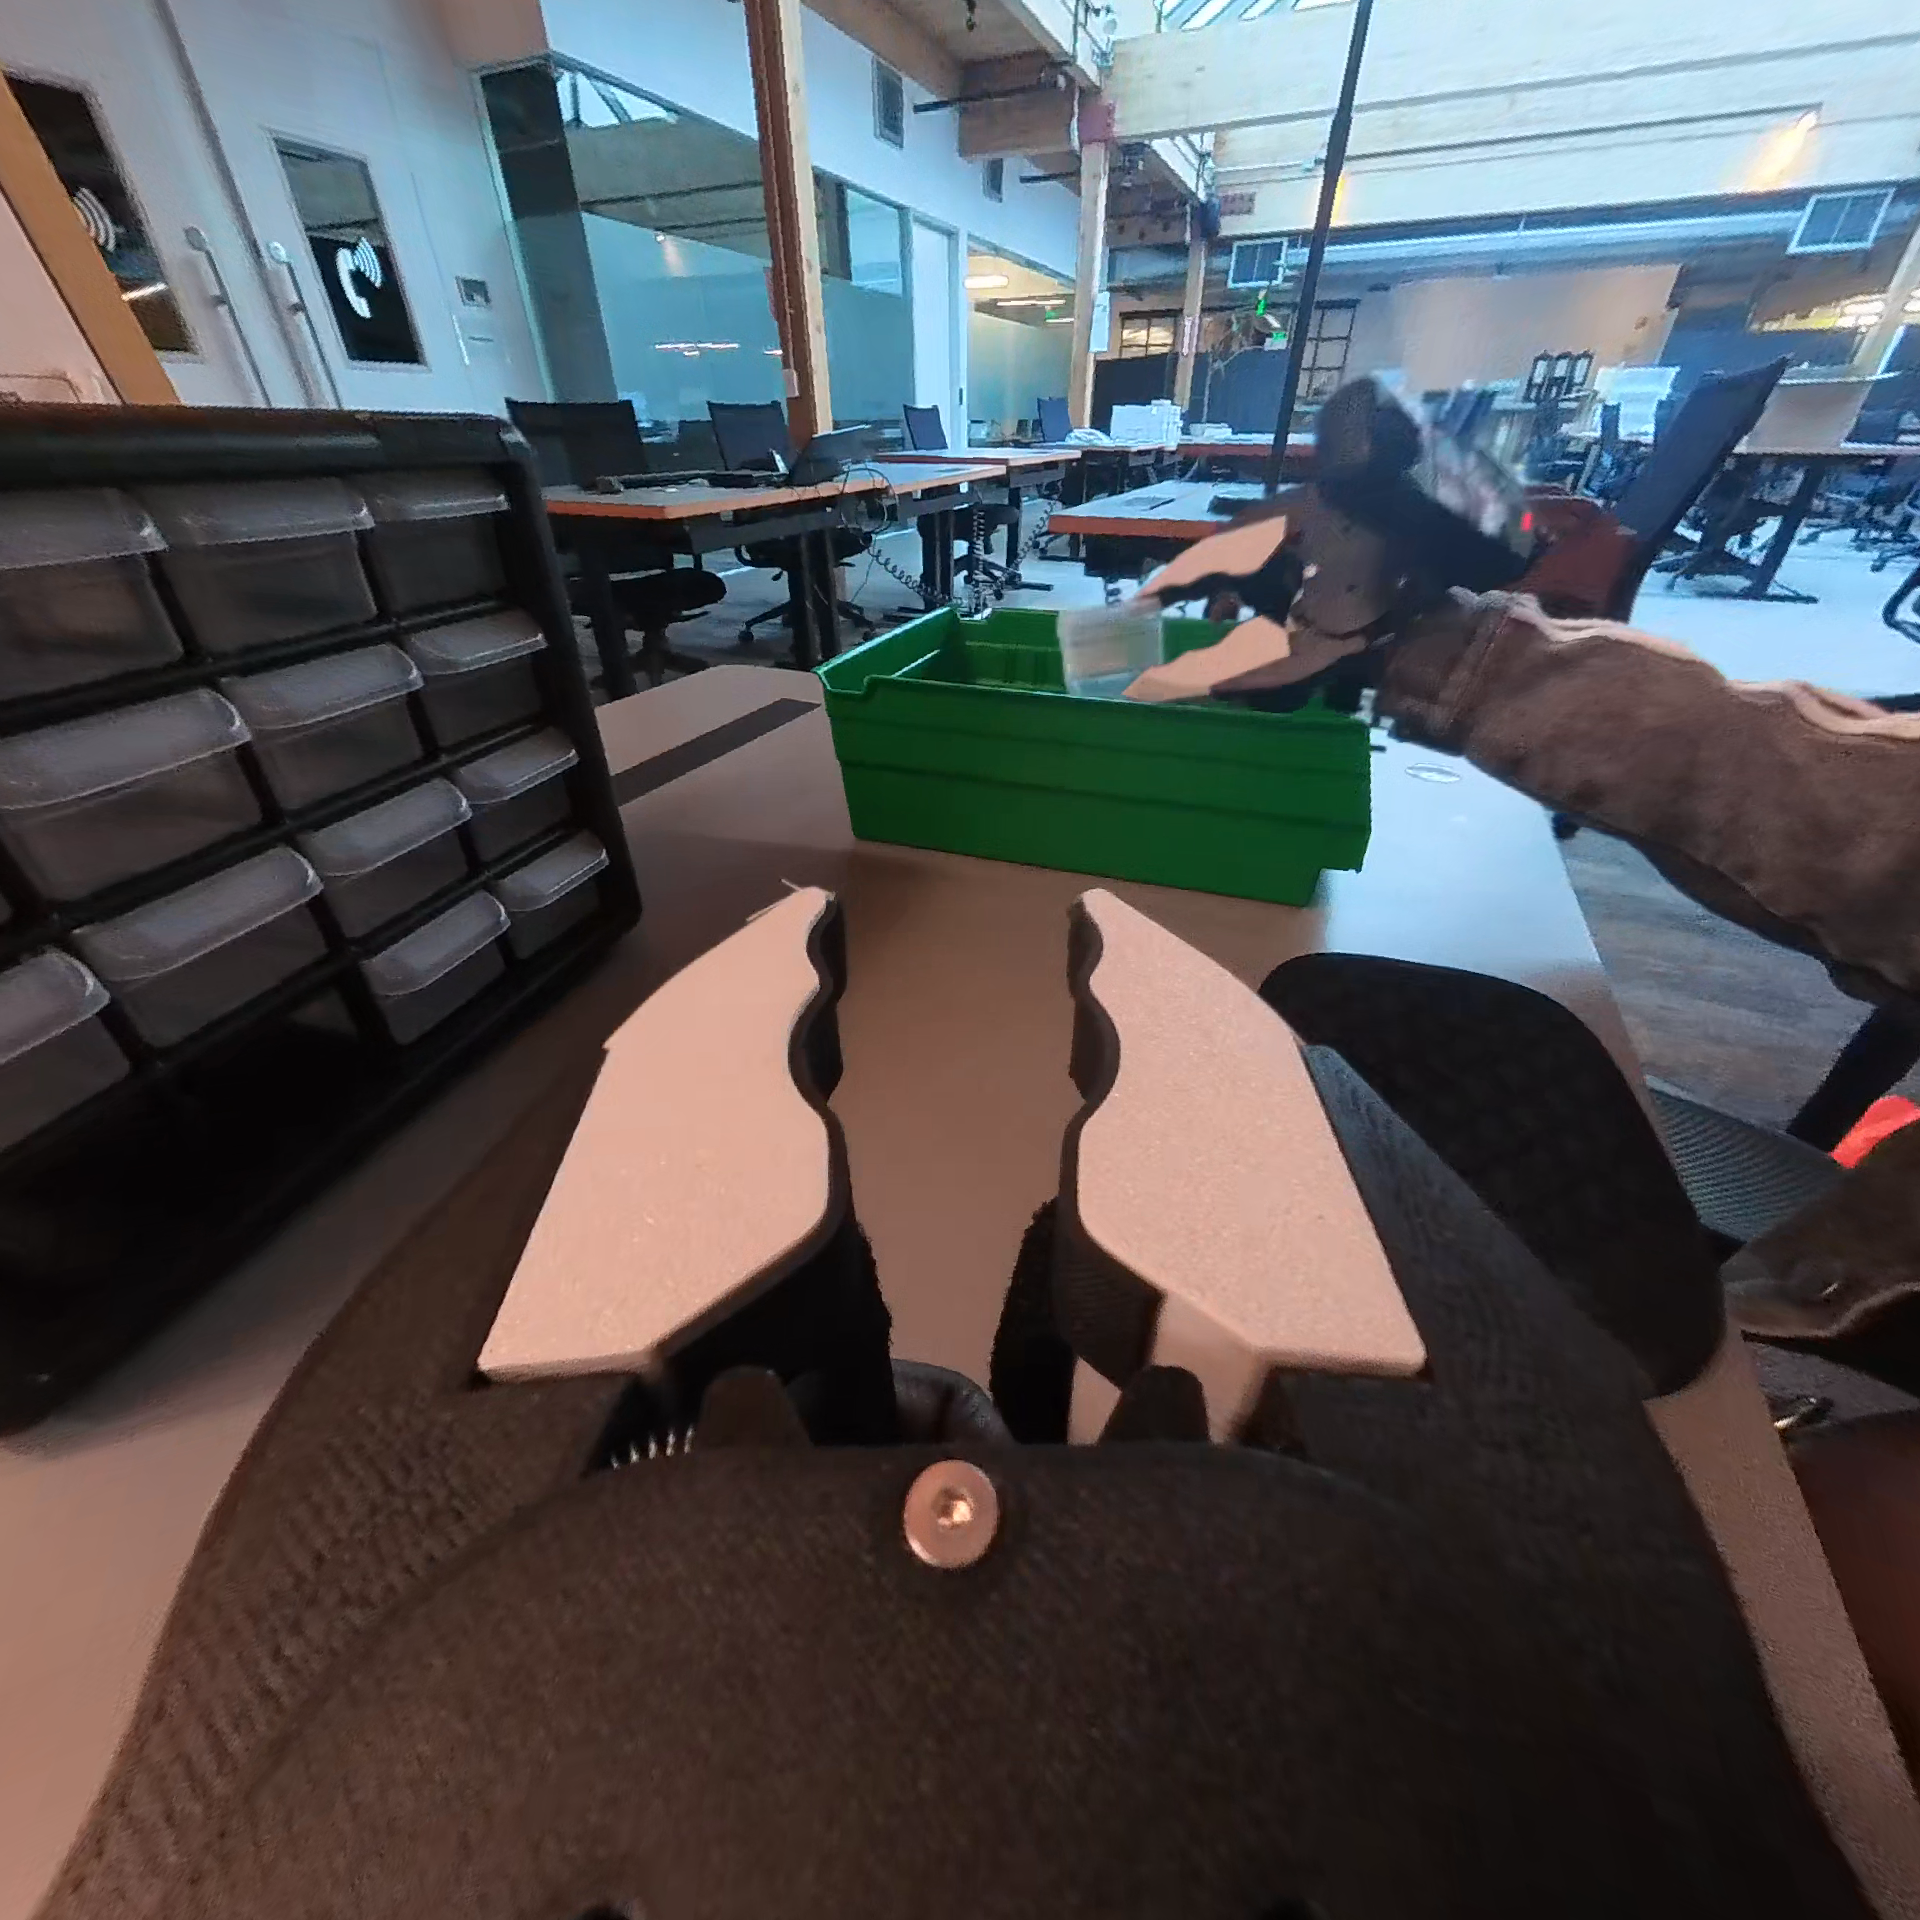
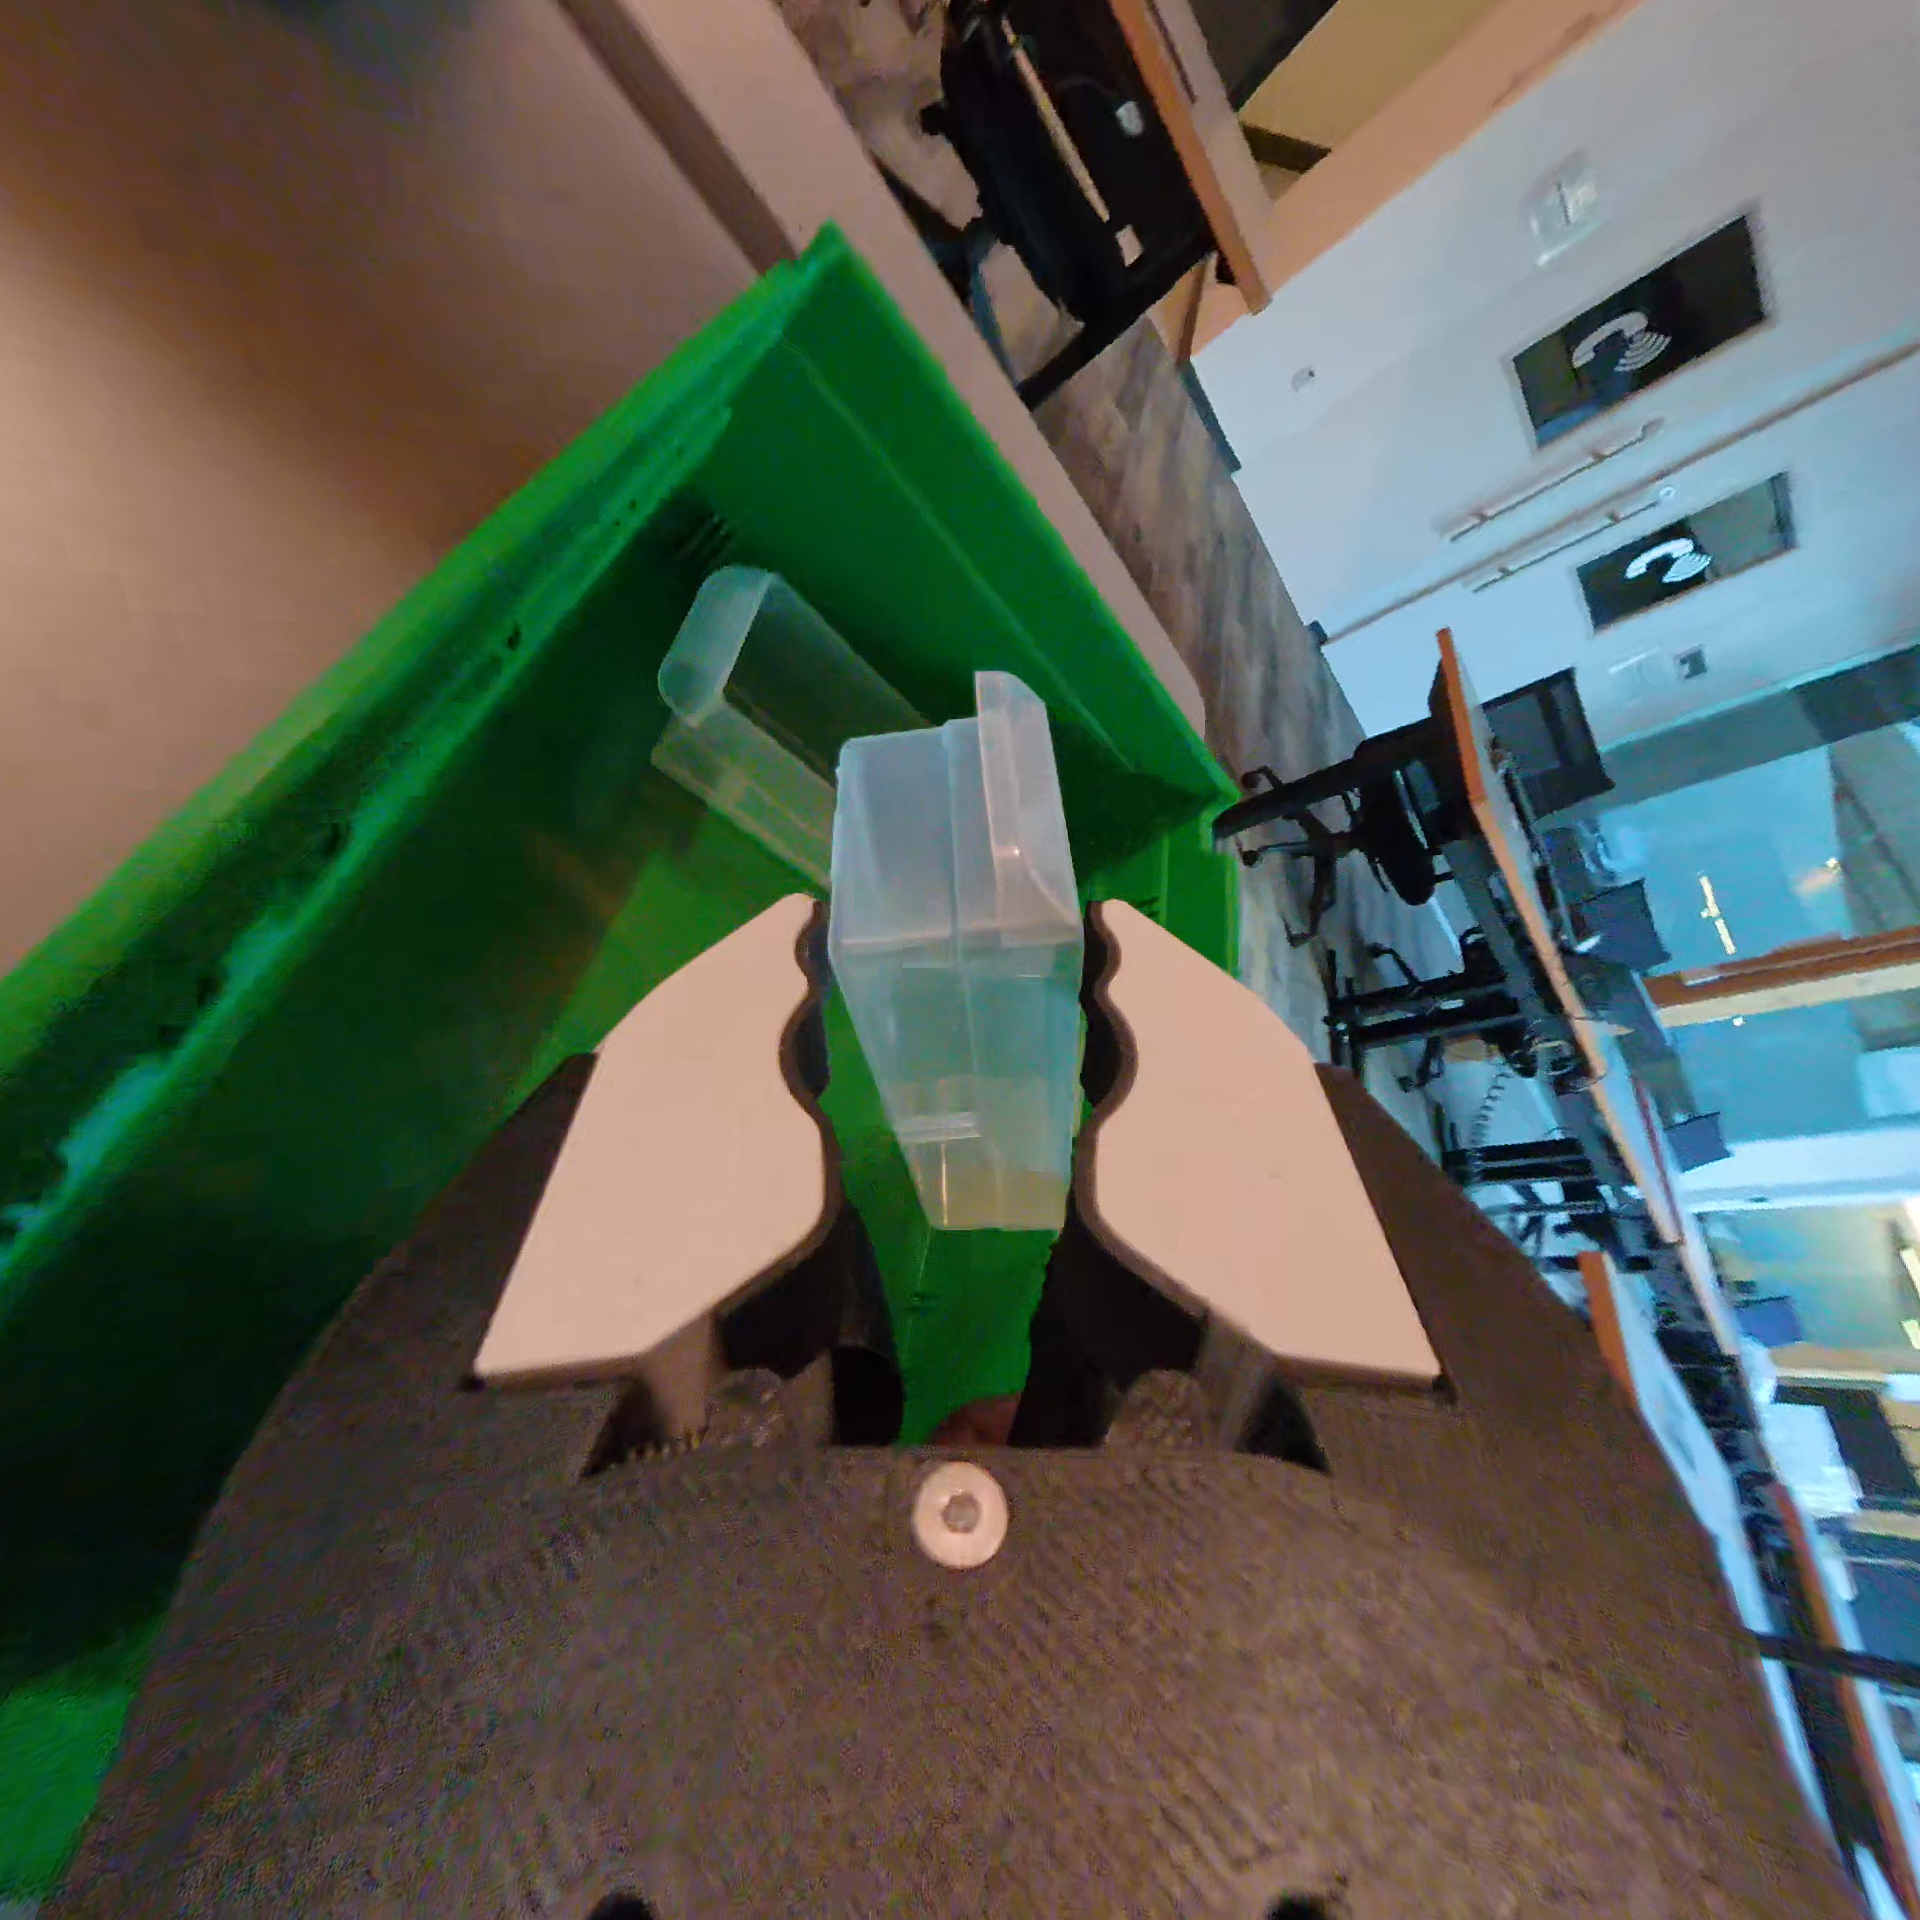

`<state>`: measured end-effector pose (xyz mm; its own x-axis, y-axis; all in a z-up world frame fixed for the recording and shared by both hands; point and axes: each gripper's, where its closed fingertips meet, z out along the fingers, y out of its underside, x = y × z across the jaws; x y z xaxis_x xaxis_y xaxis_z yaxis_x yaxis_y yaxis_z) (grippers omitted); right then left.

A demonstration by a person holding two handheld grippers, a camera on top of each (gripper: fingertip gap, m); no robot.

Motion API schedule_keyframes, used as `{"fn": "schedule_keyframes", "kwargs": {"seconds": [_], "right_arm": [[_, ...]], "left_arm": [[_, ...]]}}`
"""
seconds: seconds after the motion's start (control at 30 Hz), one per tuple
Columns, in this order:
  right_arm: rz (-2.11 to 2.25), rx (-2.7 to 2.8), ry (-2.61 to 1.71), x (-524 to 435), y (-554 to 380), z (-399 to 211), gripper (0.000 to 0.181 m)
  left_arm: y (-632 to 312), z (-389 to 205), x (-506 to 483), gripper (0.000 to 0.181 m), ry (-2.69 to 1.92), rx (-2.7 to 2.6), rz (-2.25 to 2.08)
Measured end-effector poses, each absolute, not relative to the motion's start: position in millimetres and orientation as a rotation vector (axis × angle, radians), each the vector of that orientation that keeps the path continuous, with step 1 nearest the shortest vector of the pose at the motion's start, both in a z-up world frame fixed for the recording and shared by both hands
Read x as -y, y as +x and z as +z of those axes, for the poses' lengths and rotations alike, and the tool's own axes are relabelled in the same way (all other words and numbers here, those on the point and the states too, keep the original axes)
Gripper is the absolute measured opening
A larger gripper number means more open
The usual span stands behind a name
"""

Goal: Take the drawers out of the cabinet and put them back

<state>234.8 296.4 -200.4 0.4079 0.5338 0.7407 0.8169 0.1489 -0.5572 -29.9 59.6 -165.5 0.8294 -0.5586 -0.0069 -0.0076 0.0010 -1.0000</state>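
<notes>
Nearest my left camera is my left tool [image 1: 954, 935], its fingers spread with nothing between them, held low over the brown table [image 1: 1455, 914]. To its left stands the black cabinet [image 1: 540, 665], its clear drawers seated in rows; at least one slot in the bottom row looks dark and empty, though I cannot be sure how many. Ahead sits a green bin [image 1: 1091, 821], long side toward me. Over its right end my right tool [image 1: 1174, 644] reaches in, carried by a gloved hand [image 1: 1361, 582] in a grey sleeve [image 1: 1662, 769], with a clear drawer [image 1: 1107, 644] blurred at its tips. In the right camera that tool [image 2: 951, 935] is clamped on the drawer [image 2: 956, 935], one finger on each side wall. The drawer's long axis runs along the fingers, its lipped handle end pointing away from the camera into the bin [image 2: 436, 831]; it looks empty. A second clear drawer [image 2: 758, 707] lies on the bin floor beyond it, just past the held one, angled toward the far corner, also apparently empty.
</notes>
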Motion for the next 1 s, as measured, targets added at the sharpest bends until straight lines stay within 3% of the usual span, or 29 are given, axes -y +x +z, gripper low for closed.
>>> {"fn": "schedule_keyframes", "kwargs": {"seconds": [0.87,1.0], "right_arm": [[-0.174,1.654,-1.443,-278.2,200.3,-267.7,0.04],[-0.024,1.659,-1.557,-274.7,204.9,-273.6,0.051]], "left_arm": [[-27.6,-168.2,-58.1,0.041,-1.528,-0.506,-0.433],[-27.7,-169.2,-58.3,0.041,-1.531,-0.507,-0.433]]}}
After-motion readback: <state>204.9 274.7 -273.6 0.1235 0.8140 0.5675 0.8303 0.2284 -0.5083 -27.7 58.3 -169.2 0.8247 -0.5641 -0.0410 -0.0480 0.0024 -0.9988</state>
